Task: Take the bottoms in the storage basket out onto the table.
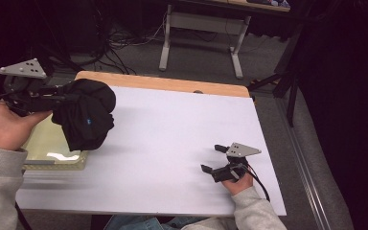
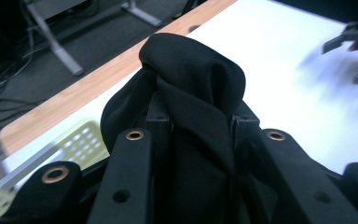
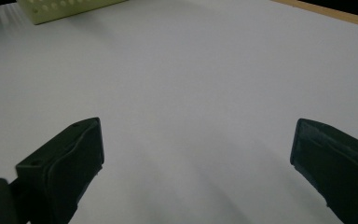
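Observation:
A bunched black cloth (image 1: 85,114) hangs in the air over the table's left side, above the pale yellow basket (image 1: 43,146). My left gripper (image 1: 60,98) is shut on the black cloth (image 2: 193,88), whose folds bulge up between the jaws and hide the fingertips. My right gripper (image 1: 212,158) rests on the white table top (image 1: 172,124) near the front right, jaws wide apart with nothing between them. In the right gripper view both fingertips (image 3: 81,140) frame bare white surface, the right gripper (image 3: 196,149) being open.
The pale perforated basket (image 3: 60,7) sits at the table's left edge. A wooden strip (image 1: 163,82) runs along the far edge. Behind the table are desk legs (image 1: 165,38) and cables on the grey floor. The far-off right gripper (image 2: 354,39) shows across the table.

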A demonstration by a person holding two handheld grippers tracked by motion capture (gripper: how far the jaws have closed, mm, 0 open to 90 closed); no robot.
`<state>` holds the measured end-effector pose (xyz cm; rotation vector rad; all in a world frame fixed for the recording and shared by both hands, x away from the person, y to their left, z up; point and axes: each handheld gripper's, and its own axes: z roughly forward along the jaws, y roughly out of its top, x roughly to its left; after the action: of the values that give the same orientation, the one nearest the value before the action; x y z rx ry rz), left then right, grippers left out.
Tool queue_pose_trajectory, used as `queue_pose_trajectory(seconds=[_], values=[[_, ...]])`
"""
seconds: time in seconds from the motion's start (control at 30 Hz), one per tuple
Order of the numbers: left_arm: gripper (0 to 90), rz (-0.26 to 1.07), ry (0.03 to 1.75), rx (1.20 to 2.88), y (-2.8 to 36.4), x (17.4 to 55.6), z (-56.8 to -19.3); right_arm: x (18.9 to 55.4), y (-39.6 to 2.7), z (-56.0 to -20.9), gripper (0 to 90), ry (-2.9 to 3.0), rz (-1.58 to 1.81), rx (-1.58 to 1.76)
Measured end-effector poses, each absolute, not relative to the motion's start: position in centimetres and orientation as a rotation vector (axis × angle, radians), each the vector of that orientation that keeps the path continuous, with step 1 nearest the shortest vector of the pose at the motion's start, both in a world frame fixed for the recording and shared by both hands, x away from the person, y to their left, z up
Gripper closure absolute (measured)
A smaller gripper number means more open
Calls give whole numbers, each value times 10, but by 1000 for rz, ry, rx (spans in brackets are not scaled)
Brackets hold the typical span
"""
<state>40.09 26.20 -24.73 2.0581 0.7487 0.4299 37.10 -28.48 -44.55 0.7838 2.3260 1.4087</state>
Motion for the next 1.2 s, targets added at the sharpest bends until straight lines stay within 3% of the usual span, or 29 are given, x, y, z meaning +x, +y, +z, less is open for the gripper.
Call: queue_pose_trajectory(seconds=[0.53, 1.2], values=[[694, 322, 631, 2025, 216, 409, -265, 370, -284, -445, 31, 2328, 1412, 772], [694, 165, 553, 2011, 141, 430, -319, 370, -284, -445, 31, 2330, 1401, 768]])
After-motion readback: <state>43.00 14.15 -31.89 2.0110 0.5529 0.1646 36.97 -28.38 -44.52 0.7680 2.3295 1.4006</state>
